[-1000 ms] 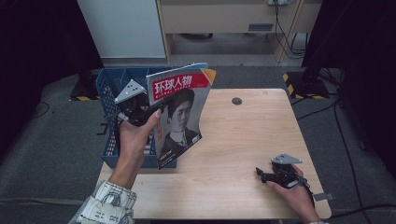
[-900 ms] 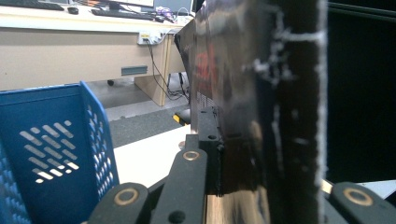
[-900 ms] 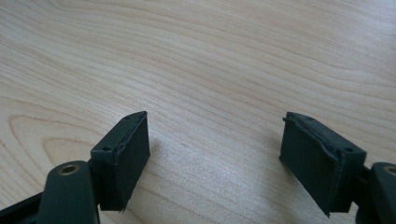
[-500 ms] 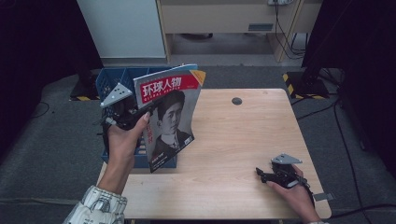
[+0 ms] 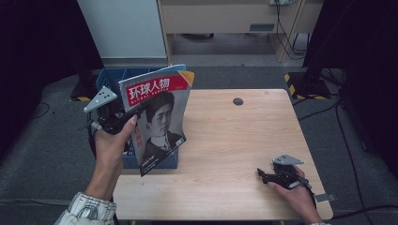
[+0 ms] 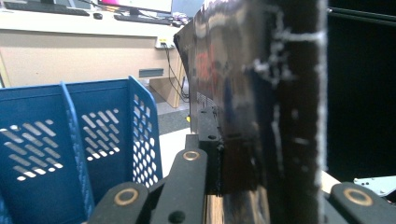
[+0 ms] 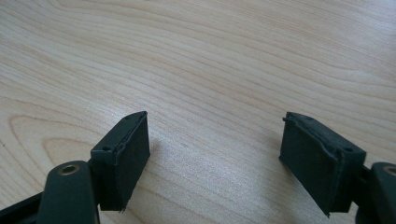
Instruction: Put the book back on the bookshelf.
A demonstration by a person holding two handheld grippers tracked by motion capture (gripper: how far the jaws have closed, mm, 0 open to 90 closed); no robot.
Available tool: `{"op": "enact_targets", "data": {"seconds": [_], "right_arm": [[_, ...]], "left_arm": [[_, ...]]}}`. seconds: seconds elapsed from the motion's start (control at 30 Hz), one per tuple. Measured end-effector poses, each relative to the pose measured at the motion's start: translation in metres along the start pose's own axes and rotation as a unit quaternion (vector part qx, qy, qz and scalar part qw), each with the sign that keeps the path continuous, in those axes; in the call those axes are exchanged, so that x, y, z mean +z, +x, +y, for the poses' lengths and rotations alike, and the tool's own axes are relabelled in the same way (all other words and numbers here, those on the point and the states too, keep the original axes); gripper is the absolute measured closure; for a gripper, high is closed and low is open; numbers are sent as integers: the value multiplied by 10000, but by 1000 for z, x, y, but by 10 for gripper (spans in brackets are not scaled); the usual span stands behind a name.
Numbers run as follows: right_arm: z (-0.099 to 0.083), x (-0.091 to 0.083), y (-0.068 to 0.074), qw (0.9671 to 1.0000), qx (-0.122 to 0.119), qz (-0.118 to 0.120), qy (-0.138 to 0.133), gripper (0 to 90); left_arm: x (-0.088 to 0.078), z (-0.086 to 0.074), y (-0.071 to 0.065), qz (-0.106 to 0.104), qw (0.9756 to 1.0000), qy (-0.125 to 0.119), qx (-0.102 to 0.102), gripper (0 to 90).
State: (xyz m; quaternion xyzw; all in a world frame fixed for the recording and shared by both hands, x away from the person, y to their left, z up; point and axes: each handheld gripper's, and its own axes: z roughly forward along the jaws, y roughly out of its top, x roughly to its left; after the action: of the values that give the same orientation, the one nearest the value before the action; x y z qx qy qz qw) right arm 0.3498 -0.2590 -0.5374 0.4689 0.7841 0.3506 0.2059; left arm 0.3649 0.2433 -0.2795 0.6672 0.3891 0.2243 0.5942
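1. The left claw (image 5: 133,114) is clenched on a magazine (image 5: 157,117), gripping it at its left edge and holding it upright and slightly tilted, clear of the counter (image 5: 225,154), cover facing the near side
2. The magazine hangs over the left edge of the counter, directly above the right-hand part of the blue slotted file rack (image 5: 112,77) that stands at the counter's left side; its lower corner overlaps the rack's near wall in the high view
3. In the left gripper view the glossy back of the magazine (image 6: 252,93) stands pinched between the jaws, with the perforated blue dividers of the rack (image 6: 70,135) just to the left
4. Change from the earlier frames: the magazine and the left hand have travelled leftward, from over the counter's left portion toward the rack, keeping the same upright pose
5. Judged meaning: the magazine is being carried to the rack for filing; it is not yet lowered into a slot, so alignment with a compartment and a descent remain
6. The right claw (image 5: 266,175) rests on the near right of the counter, jaws released and holding nothing, bare wood (image 7: 210,70) between its pads; it is unmoved from the earlier frames
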Motion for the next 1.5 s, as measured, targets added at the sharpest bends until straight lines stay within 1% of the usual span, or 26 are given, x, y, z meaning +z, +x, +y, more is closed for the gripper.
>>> {"op": "enact_targets", "data": {"seconds": [0.17,0.3,0.37,0.47,0.63,0.8,1.0,1.2,1.23,1.43,1.47,1.5], "right_arm": [[0,0,0,10000,4,1,2,240],[0,0,0,10000,3,0,2,240],[0,0,0,10000,1,0,0,240],[0,0,0,10000,5,5,3,240],[0,0,0,10000,13,5,5,240],[0,0,0,10000,5,5,2,240],[0,0,0,10000,3,2,2,240],[0,0,0,10000,4,3,3,240],[0,0,0,10000,3,3,2,240],[0,0,0,10000,0,0,0,240],[0,0,0,10000,2,4,2,240],[0,0,0,10000,2,4,2,241]], "left_arm": [[-11,-1,6,86,10000,-25,-2,866],[-16,-2,9,126,9999,-48,-19,866],[-21,-3,13,188,9998,-39,-17,866],[-25,-3,15,221,9997,-56,-15,866],[-36,-3,20,326,9993,-183,-56,867],[-46,-2,27,434,9988,-205,-86,867],[-52,-3,31,503,9985,-215,-77,867],[-61,-3,38,613,9978,-240,-96,867],[-64,-3,40,660,9974,-258,-92,867],[-72,-3,44,711,9970,-282,-105,867],[-74,-3,46,779,9965,-277,-78,866],[-76,-3,47,803,9963,-280,-78,867]]}}
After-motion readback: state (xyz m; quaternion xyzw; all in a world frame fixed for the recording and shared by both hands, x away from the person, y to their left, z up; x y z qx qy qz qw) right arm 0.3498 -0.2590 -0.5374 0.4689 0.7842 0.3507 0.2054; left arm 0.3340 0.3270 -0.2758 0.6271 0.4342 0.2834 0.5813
